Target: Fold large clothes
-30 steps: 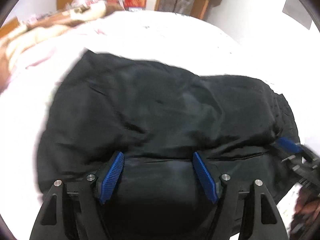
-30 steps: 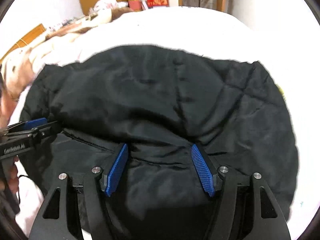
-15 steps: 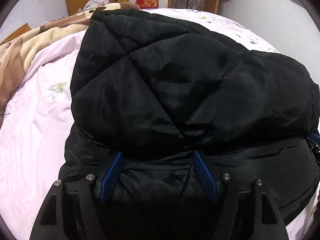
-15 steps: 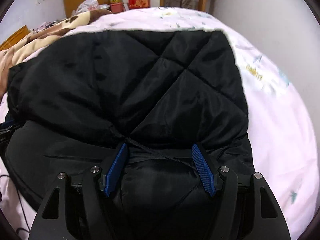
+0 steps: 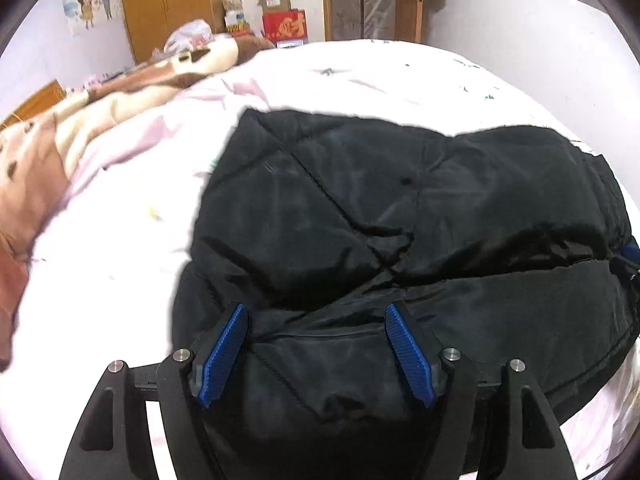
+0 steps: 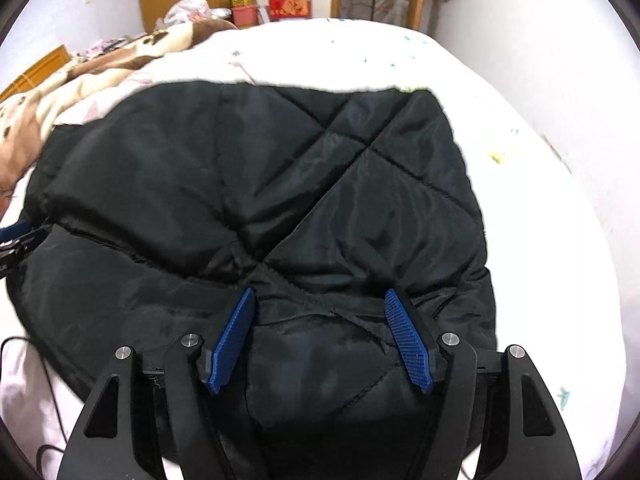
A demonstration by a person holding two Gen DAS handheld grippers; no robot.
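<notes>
A large black quilted jacket (image 5: 400,216) lies folded over on a bed with a pale pink floral sheet (image 5: 120,240); it also fills the right wrist view (image 6: 260,184). My left gripper (image 5: 316,312) has its blue pads wide apart with a thick bunch of the jacket's near edge between them. My right gripper (image 6: 320,300) stands the same way, jacket fabric bulging between its pads. The right gripper's tip shows at the right edge of the left wrist view (image 5: 630,256); the left gripper's tip shows at the left edge of the right wrist view (image 6: 16,236).
A brown and cream blanket (image 5: 80,112) lies heaped along the bed's left side. Wooden wardrobes (image 5: 168,4), boxes (image 5: 284,24) and a door stand beyond the bed. A white wall (image 6: 540,40) runs along the right. A black cable (image 6: 48,380) lies at the lower left.
The jacket's upper layer, lifted high half a second ago, has come down flatter on the bed. More of the sheet shows beyond it. Both grippers have kept the near edge between their pads.
</notes>
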